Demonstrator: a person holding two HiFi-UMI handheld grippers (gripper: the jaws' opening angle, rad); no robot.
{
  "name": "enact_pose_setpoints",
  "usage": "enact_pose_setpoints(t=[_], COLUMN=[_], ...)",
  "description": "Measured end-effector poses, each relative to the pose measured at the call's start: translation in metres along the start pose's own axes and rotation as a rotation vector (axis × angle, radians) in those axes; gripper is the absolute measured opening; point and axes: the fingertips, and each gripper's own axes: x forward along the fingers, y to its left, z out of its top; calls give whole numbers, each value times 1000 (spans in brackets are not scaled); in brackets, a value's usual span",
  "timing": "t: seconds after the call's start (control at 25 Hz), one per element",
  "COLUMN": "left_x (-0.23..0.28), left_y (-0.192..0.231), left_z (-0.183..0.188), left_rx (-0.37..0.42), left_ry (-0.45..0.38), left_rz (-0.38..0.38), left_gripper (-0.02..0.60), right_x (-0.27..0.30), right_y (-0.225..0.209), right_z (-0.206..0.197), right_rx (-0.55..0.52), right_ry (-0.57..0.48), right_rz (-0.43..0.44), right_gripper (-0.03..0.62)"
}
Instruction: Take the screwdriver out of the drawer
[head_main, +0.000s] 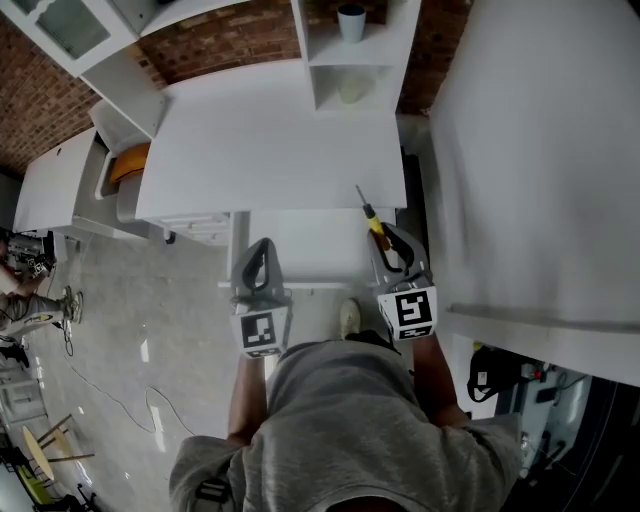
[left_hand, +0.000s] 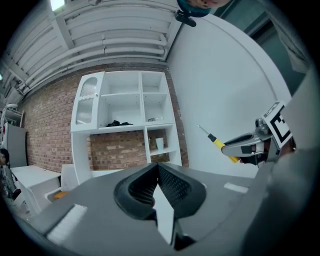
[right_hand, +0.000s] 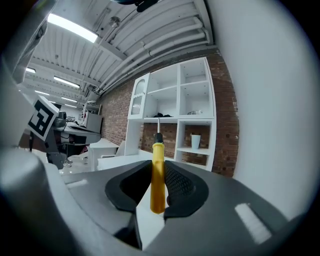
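Two tools are in view, and one screwdriver. The left tool has its jaws closed together with nothing between them, and it hovers over the left part of the one open white drawer. To the right, the right tool grips the screwdriver by its yellow handle. From the head view the tool is over the drawer's right end, and the metal shaft points away from the person across the counter's edge. The counter is white and plain. Behind it a white shelf unit holds one cup against a brick wall. Glossy grey floor lies to the left.
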Motion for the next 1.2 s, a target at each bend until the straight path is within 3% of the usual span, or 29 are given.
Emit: enact_pose_setpoints(t=[0.52, 1.2], left_x=[-7, -10], left_y=[3, 4], left_z=[-6, -12], left_rx=[-10, -24], left_ry=[18, 11], left_rz=[5, 20], left_gripper=[12, 12], right_x=[-25, -22], right_y=[-16, -9], right_z=[-5, -1], right_rx=[28, 15], right_ry=[-10, -34], right_rz=[-83, -58], right_gripper=[83, 83])
